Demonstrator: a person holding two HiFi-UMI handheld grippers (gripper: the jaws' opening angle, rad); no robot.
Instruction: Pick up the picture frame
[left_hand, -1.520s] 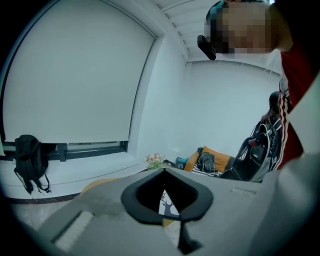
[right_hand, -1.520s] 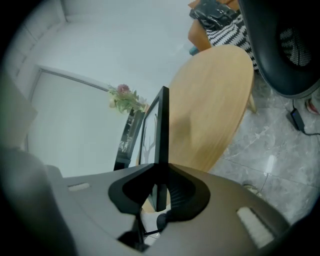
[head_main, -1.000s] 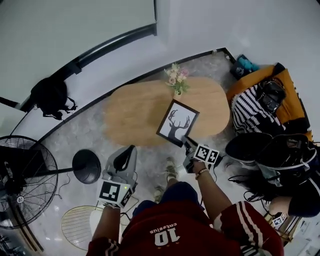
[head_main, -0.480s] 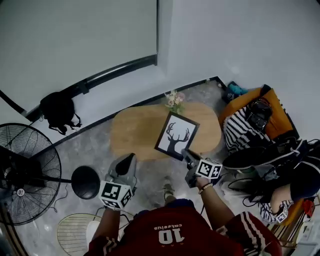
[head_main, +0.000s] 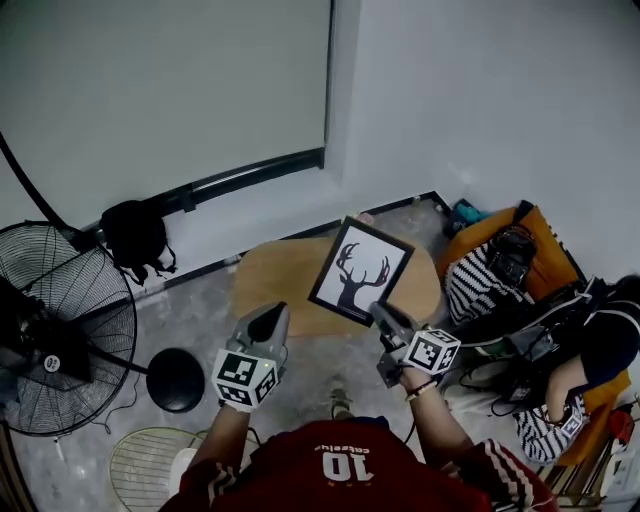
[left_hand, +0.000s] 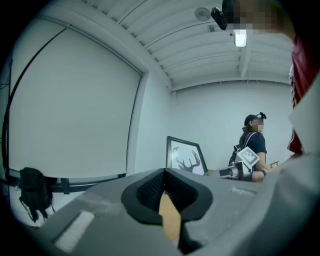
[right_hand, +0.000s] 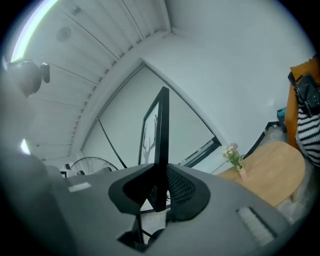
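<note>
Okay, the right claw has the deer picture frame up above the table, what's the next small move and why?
Probably bring the left claw across under the picture frame's free edge to steady it. The right claw pinches the frame at just one lower corner, so it hangs tilted over the wooden table, and the left claw is shut and empty.

Head view steeply downward; gripper views level, picture frame (head_main: 360, 272) in all.
</note>
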